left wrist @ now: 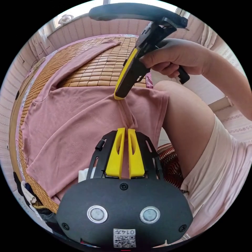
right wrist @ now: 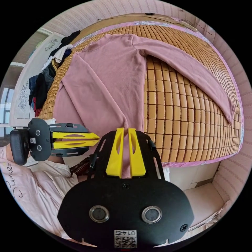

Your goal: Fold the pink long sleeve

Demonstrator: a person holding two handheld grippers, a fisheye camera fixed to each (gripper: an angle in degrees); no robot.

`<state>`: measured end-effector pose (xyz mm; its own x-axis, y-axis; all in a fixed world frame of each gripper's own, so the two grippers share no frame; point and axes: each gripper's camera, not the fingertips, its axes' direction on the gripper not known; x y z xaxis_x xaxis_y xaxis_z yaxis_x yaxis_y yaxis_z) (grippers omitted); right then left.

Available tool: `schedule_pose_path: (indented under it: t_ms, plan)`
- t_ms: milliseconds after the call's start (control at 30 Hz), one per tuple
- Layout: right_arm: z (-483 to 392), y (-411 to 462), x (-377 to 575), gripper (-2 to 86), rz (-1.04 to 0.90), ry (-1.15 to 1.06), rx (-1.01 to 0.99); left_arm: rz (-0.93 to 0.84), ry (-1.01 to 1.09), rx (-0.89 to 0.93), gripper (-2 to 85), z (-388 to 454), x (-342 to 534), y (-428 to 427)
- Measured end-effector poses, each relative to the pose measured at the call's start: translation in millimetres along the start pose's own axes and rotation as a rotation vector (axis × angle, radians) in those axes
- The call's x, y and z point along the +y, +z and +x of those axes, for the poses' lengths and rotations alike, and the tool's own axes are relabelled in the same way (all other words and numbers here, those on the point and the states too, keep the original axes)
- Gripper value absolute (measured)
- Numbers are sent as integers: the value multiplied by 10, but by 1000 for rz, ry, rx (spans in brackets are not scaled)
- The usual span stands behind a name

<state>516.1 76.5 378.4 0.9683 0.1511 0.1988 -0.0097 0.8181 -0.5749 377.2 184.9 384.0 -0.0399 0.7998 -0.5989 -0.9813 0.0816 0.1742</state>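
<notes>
The pink long-sleeve shirt (right wrist: pixel 105 78) lies spread on a bamboo mat (right wrist: pixel 183 118), its hem towards me. One sleeve (right wrist: pixel 86 86) is folded slantwise across the body, and its end runs into my right gripper (right wrist: pixel 126 129), which is shut on it near the hem. The other sleeve (right wrist: pixel 189 68) lies stretched out over the mat. My left gripper (left wrist: pixel 126 129) is shut on a raised ridge of the shirt (left wrist: pixel 78 126) at the hem. In the left gripper view that ridge leads up to the right gripper (left wrist: pixel 119 97), held in a hand (left wrist: pixel 173 56). The left gripper (right wrist: pixel 97 139) sits beside the right one.
A pile of dark and light clothes (right wrist: pixel 44 78) lies at the mat's far edge, also seen as the clothes pile (left wrist: pixel 29 194). The person's leg (left wrist: pixel 189 126) stands against the bed edge beside the hem. A pink sheet border (right wrist: pixel 199 162) edges the mat.
</notes>
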Motion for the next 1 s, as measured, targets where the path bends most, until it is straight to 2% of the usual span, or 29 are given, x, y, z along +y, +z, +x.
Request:
schedule_pose_path:
  t_ms: [167,267,433,500,600,800,867,1000]
  plan:
    - [429,-330,319,77,149,75,-88,108,-97,83,51,-265,82,-408]
    - [1018,-568,530,85,315,258,-94,154,-134,37,54,-579,-19,-585]
    - [2009,-924,764,99,535,557,176,121,-108,-137,60,-1077,-585,-613]
    - [2319,-996,794,108,579,650,217,106,-106,-175,60,-1201,-839,-569]
    - [2699,-1016,774,116,588,743,221,85,-103,-252,60,-1333,-1273,-433]
    - [3028,-864,691,103,504,774,239,29,-134,-303,65,-1512,-1991,-11]
    - [3034,-851,743,96,528,755,240,-15,-152,-288,62,-1567,-2053,165]
    - [3014,-833,858,82,565,720,259,12,-142,-280,16,-1531,-1981,243]
